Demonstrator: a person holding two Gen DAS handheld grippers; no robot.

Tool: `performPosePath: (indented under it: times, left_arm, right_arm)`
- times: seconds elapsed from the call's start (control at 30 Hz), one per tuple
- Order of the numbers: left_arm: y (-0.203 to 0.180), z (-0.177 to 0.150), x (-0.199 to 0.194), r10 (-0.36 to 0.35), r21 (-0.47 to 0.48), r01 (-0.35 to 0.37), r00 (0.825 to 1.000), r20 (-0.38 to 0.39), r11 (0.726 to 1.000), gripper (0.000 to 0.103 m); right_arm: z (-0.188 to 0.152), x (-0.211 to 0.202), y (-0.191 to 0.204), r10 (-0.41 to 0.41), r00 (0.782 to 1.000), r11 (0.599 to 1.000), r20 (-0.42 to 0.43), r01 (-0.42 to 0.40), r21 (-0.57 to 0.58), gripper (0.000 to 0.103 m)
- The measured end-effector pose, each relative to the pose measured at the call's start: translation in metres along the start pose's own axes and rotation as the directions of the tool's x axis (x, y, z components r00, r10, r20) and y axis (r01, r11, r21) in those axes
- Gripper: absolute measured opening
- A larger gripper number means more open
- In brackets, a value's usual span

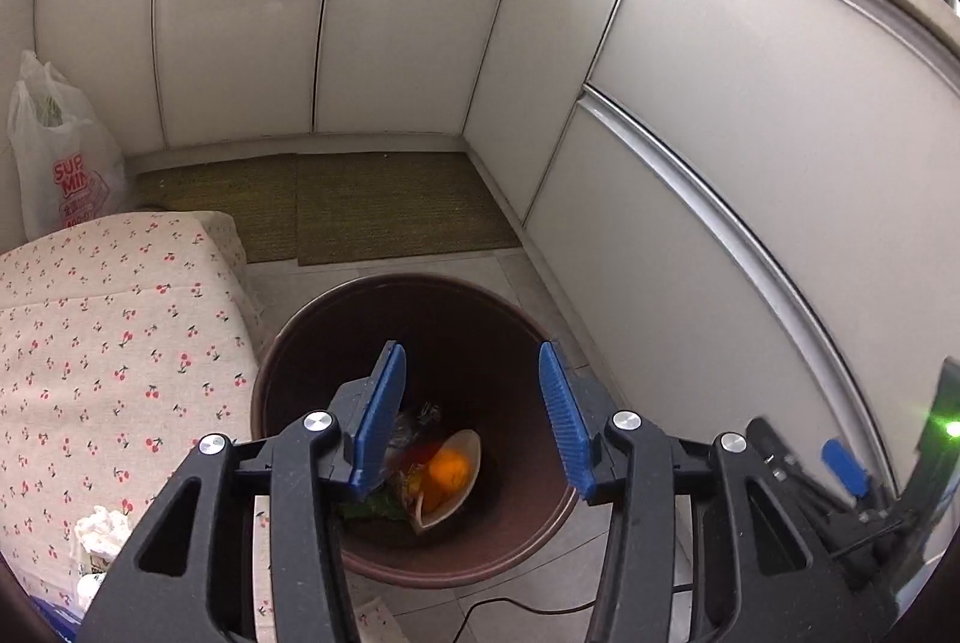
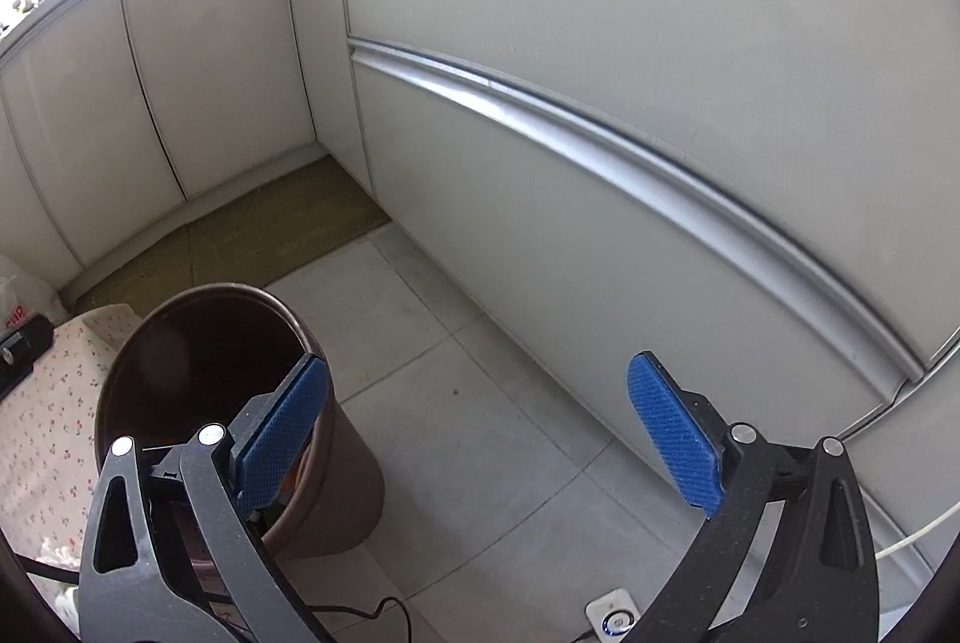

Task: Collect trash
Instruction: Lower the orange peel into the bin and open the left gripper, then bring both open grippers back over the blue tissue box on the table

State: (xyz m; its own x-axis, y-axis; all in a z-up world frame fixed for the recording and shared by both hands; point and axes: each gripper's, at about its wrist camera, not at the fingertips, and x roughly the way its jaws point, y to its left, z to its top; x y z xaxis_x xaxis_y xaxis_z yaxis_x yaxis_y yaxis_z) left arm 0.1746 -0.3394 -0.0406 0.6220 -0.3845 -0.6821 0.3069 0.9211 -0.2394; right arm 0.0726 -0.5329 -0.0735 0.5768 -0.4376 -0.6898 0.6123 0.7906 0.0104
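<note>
The left gripper [image 1: 474, 415] hangs above the brown trash bin [image 1: 300, 355], its blue fingers [image 1: 381, 415] apart with nothing between them. Down in the bin, toward 6 o'clock of its floor, lies a pale paper cup [image 1: 462, 469] on its side with something orange [image 1: 449, 469] in its mouth, perhaps fruit peel, beside crumpled wrappers [image 1: 414, 427] that are too dim to make out. At 9 o'clock of the bin stands the worktop [image 1: 108, 343] under a cherry-print cloth, with a crumpled white tissue [image 1: 99, 529] near its lower edge. The right gripper [image 2: 480, 433] is spread wide and empty over the grey floor tiles [image 2: 480, 403], its left finger [image 2: 282, 433] overlapping the bin's rim, at 3 o'clock of the opening.
</note>
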Motion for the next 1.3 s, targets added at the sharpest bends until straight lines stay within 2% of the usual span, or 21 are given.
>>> performPosePath:
  times: [0.1, 0.17, 0.23, 0.43, 0.87, 1.13, 1.3]
  left_arm:
    - [0.002, -0.007, -0.007, 0.012, -0.004, -0.012, 1.0, -0.002, 1.0, 0.047]
    - [0.006, -0.013, -0.014, 0.018, -0.026, -0.018, 1.0, -0.002, 1.0, 0.056]
    - [0.012, -0.018, -0.022, 0.022, -0.049, -0.022, 1.0, -0.006, 0.999, 0.058]
    - [0.031, -0.035, -0.05, 0.044, -0.082, -0.044, 0.999, -0.007, 0.996, 0.058]
    - [0.078, -0.075, -0.101, 0.056, -0.187, -0.061, 0.998, -0.033, 0.981, 0.061]
    - [0.113, -0.102, -0.127, 0.083, -0.239, -0.095, 0.995, -0.057, 0.966, 0.061]
    - [0.136, -0.121, -0.141, 0.106, -0.26, -0.123, 0.991, -0.078, 0.958, 0.061]
  right_arm:
    - [0.002, -0.01, 0.004, 0.019, 0.999, 1.0, 0.037, -0.019, -0.013, 0.096]
    - [0.0, -0.018, 0.013, 0.034, 0.998, 0.999, 0.051, -0.032, -0.043, 0.096]
    - [-0.001, -0.024, 0.021, 0.039, 0.998, 0.997, 0.057, -0.034, -0.071, 0.096]
    - [-0.017, -0.045, 0.039, 0.053, 0.997, 0.987, 0.052, -0.044, -0.157, 0.096]
    - [-0.035, -0.085, 0.066, 0.098, 0.991, 0.964, 0.091, -0.072, -0.255, 0.096]
    - [-0.06, -0.121, 0.095, 0.156, 0.982, 0.932, 0.107, -0.111, -0.345, 0.096]
    - [-0.08, -0.136, 0.116, 0.198, 0.977, 0.905, 0.079, -0.152, -0.398, 0.096]
